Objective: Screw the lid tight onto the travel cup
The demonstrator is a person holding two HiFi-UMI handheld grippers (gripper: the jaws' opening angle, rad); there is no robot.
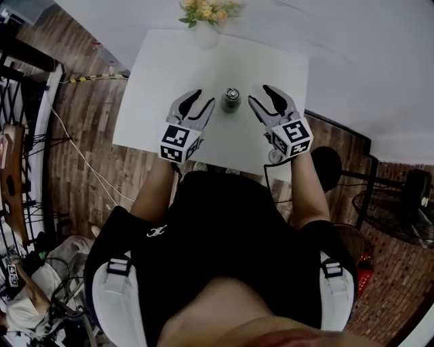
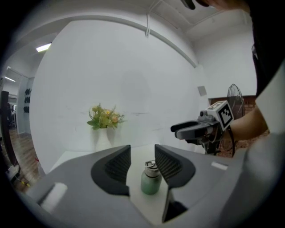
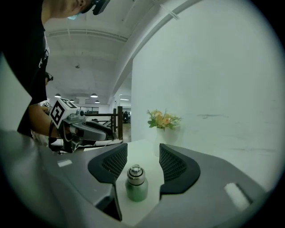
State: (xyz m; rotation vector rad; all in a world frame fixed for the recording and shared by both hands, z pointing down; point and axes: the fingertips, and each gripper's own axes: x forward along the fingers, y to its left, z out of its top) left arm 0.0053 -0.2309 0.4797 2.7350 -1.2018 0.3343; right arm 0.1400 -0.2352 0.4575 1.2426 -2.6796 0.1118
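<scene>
A small green travel cup (image 1: 231, 99) with a silver lid on top stands upright in the middle of the white table (image 1: 156, 74). My left gripper (image 1: 200, 101) hovers just left of the cup, open, nothing between its jaws. My right gripper (image 1: 260, 95) hovers just right of it, also open and empty. In the left gripper view the cup (image 2: 150, 178) shows beyond the gap between the jaws (image 2: 141, 156), with the right gripper (image 2: 200, 129) behind. In the right gripper view the cup (image 3: 136, 183) stands ahead of the open jaws (image 3: 142, 158), the left gripper (image 3: 84, 130) at the left.
A white vase of yellow flowers (image 1: 207, 20) stands at the table's far edge against the white wall. A fan (image 1: 400, 217) and a dark stool (image 1: 327, 166) stand at the right of the table on the wooden floor. Cables and gear lie at the left.
</scene>
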